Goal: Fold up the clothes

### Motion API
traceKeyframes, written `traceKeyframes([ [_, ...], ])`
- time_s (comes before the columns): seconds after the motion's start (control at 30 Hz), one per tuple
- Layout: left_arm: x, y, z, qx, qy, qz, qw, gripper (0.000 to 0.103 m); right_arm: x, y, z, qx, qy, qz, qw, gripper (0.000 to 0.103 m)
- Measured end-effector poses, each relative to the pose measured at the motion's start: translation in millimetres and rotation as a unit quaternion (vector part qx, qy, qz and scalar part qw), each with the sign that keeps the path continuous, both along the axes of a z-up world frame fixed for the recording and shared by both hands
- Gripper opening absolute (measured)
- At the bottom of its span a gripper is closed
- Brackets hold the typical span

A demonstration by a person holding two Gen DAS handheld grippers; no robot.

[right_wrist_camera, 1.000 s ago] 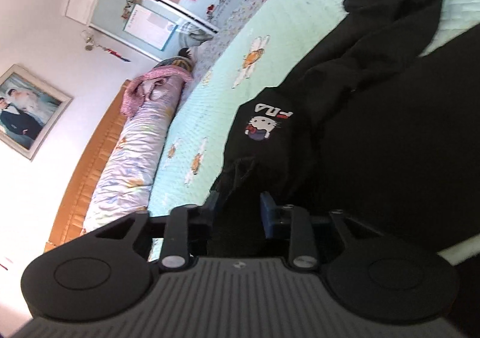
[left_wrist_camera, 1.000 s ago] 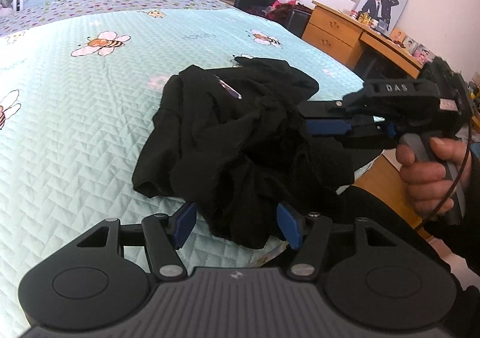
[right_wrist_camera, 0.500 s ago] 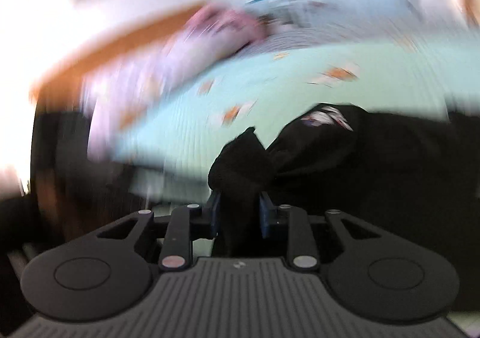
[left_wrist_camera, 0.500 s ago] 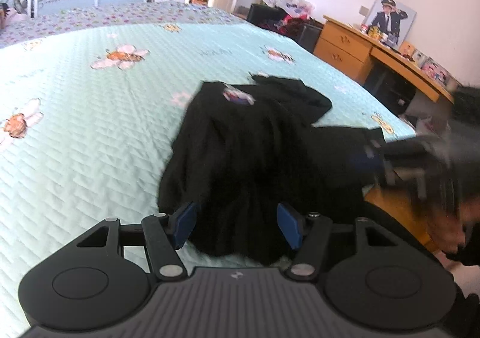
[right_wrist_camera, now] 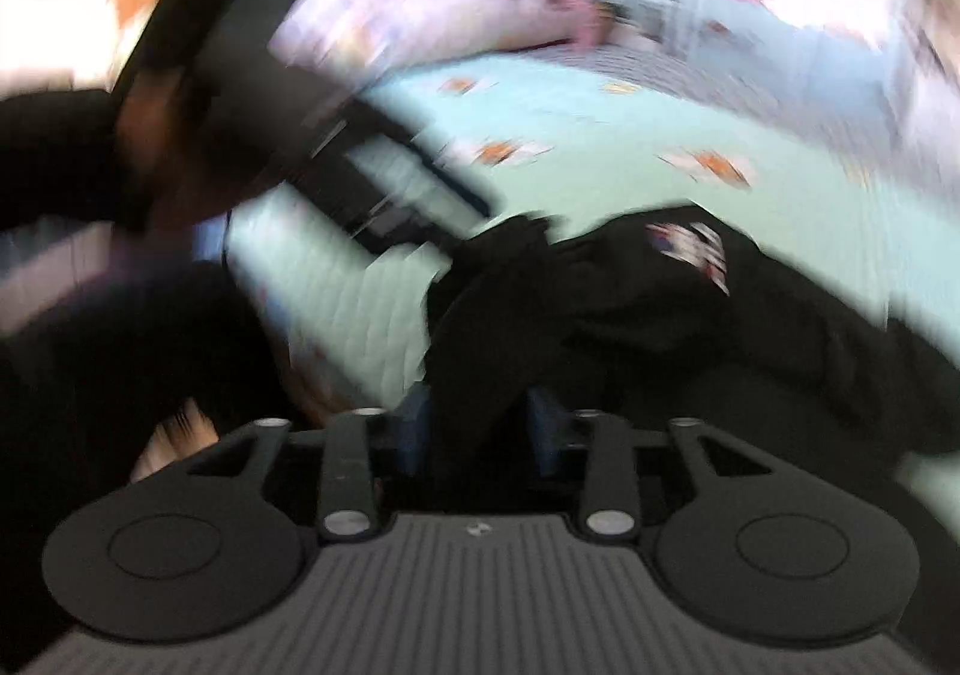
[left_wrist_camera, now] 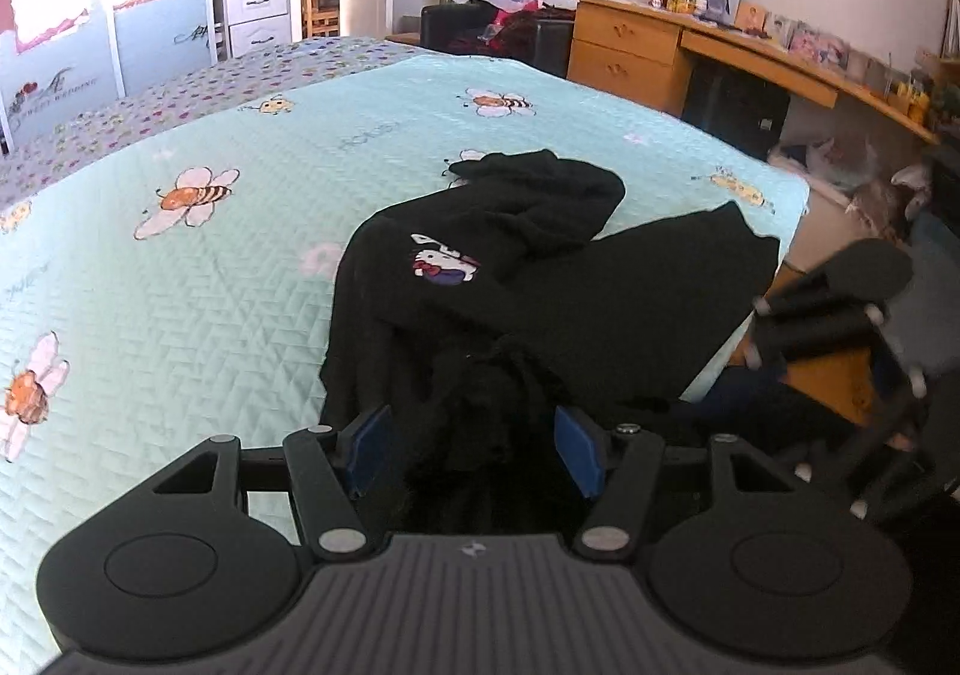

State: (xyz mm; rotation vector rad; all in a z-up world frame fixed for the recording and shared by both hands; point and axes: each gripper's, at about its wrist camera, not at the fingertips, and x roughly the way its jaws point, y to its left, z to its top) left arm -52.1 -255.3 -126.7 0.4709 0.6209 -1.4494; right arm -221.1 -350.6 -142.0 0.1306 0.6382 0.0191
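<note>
A black garment (left_wrist_camera: 540, 303) with a cartoon cat print (left_wrist_camera: 444, 264) lies on the mint bee-patterned bedspread (left_wrist_camera: 240, 285), one corner reaching the bed's right edge. My left gripper (left_wrist_camera: 474, 453) is open over its near end; bunched black cloth sits between the blue pads (left_wrist_camera: 369, 444) without being pinched. In the right wrist view, heavily blurred, my right gripper (right_wrist_camera: 477, 429) has the garment (right_wrist_camera: 630, 327) between jaws that are opening. The same right gripper (left_wrist_camera: 757, 333) shows blurred off the bed's right side. The left gripper (right_wrist_camera: 462, 231) appears as a dark streak above the cloth.
A wooden desk (left_wrist_camera: 630, 39) with a framed photo and clutter runs along the right wall, with a gap between it and the bed edge (left_wrist_camera: 792, 219). Rolled pink bedding (right_wrist_camera: 510, 9) lies at the headboard. Wardrobe doors and white drawers (left_wrist_camera: 258, 9) stand beyond the bed's far end.
The right gripper rolled back upright and swung to the bed's right side, its jaws narrowing and then widening. The garment was dragged flatter, print facing up. The left gripper rose slightly.
</note>
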Motion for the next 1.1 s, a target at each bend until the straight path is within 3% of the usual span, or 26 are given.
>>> traceKeyframes([
  [0.07,1,2,-4,0.000,0.010,0.007,0.9999,0.063,0,-30,-4,0.100,-0.016,-0.049,0.994,0.057],
  [0.17,1,8,-9,0.005,0.017,0.019,0.9997,0.063,8,-59,-20,0.224,-0.037,-0.085,0.970,0.057],
  [0.27,7,22,-10,0.007,0.024,0.037,0.9990,0.063,25,-66,-34,0.272,-0.027,-0.096,0.957,0.057],
  [0.37,16,38,-10,0.009,0.031,0.063,0.9975,0.063,30,-55,-30,0.271,-0.047,-0.081,0.958,0.053],
  [0.43,22,48,-10,0.005,0.038,0.079,0.9962,0.063,36,-39,-19,0.238,-0.052,-0.056,0.968,0.050],
  [0.53,29,60,-10,0.000,0.043,0.098,0.9942,0.063,46,-11,-5,0.188,-0.049,-0.007,0.981,0.027],
  [0.67,33,73,-7,-0.006,0.041,0.115,0.9925,0.062,50,34,5,0.057,-0.032,0.065,0.996,0.016],
  [0.7,34,75,-6,-0.008,0.041,0.116,0.9924,0.062,49,47,5,0.016,-0.023,0.085,0.996,0.006],
  [0.77,34,78,-3,-0.012,0.041,0.114,0.9926,0.062,45,70,3,-0.059,-0.005,0.121,0.991,0.000],
  [0.9,28,75,5,-0.015,0.019,0.092,0.9955,0.063,35,91,-5,-0.133,0.018,0.159,0.978,0.001],
  [0.97,23,72,8,-0.014,0.005,0.080,0.9967,0.063,34,84,-1,-0.123,0.019,0.130,0.984,0.003],
  [1.03,19,71,10,-0.014,-0.008,0.069,0.9975,0.063,28,65,10,-0.075,0.003,0.078,0.994,0.010],
  [1.1,16,70,11,-0.012,-0.014,0.058,0.9981,0.063,22,35,19,0.005,-0.025,0.026,0.999,0.041],
])
